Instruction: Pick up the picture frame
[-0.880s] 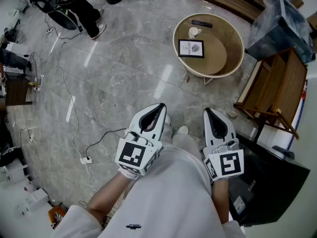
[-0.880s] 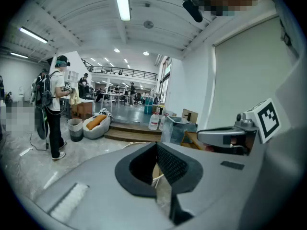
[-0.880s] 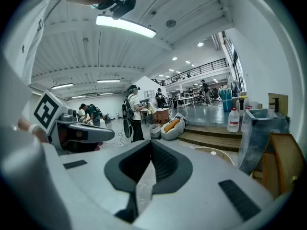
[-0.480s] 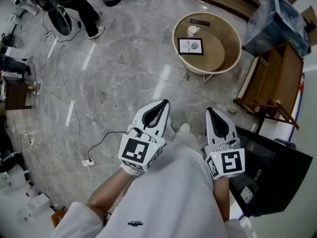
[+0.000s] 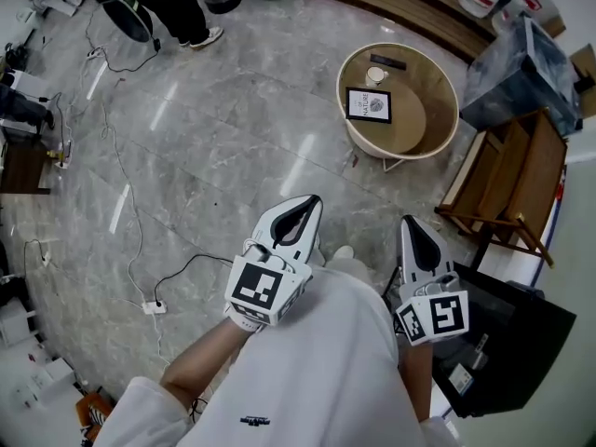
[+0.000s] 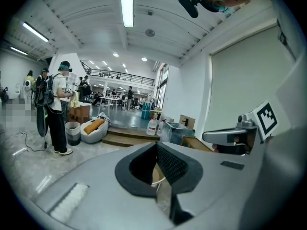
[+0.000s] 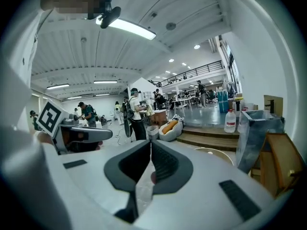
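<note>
The picture frame [image 5: 369, 105], black-edged with a white print, lies flat on a round beige table [image 5: 447, 124] far ahead on the marble floor. Both grippers hang low in front of the person's body, well short of the table. My left gripper [image 5: 312, 201] is shut with nothing in it; in the left gripper view its pads [image 6: 156, 147] meet at the tip. My right gripper [image 5: 410, 220] is also shut and empty, with its jaws [image 7: 150, 143] closed together. The table's rim [image 7: 216, 152] peeks over the right gripper's jaws.
A white cup [image 5: 376, 74] and a dark flat object [image 5: 396, 61] share the table. A wooden folding chair [image 5: 507, 184] and a plastic-wrapped bin [image 5: 521, 59] stand right of it. A black box [image 5: 507, 338] sits at the right. Cables and a power strip [image 5: 154, 307] cross the floor at left. A person [image 5: 177, 3] stands at the far left.
The view has shifted, so the table sits a little further right. Both grippers lie lower in the picture, the right one further right. The person at top left has stepped along.
</note>
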A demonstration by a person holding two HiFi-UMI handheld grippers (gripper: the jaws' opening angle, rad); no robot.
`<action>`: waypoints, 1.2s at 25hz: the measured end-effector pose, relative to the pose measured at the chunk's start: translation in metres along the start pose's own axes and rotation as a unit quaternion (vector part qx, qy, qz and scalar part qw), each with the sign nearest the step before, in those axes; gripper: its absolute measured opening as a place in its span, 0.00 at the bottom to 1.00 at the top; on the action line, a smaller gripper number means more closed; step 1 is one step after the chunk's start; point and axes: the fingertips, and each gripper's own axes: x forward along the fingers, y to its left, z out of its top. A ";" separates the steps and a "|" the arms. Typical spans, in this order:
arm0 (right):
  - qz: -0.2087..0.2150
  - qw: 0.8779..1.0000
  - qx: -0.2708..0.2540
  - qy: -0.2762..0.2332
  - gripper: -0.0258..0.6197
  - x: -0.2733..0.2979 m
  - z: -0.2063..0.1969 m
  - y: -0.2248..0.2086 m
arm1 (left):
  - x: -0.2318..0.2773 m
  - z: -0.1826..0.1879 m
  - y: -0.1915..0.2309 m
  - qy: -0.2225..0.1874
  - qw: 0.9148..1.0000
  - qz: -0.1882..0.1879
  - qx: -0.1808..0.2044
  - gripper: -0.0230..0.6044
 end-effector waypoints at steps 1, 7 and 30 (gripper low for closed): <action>0.002 1.000 -0.002 0.001 0.05 0.007 0.001 0.003 | -0.001 0.001 0.007 -0.001 1.000 0.002 -0.002 0.04; -0.008 1.000 0.002 0.005 0.05 0.043 0.010 0.003 | 0.013 0.006 0.037 0.003 1.000 0.000 -0.009 0.04; 0.133 0.984 -0.095 0.077 0.05 0.273 0.049 -0.194 | 0.288 0.081 0.113 0.045 0.996 0.070 -0.016 0.04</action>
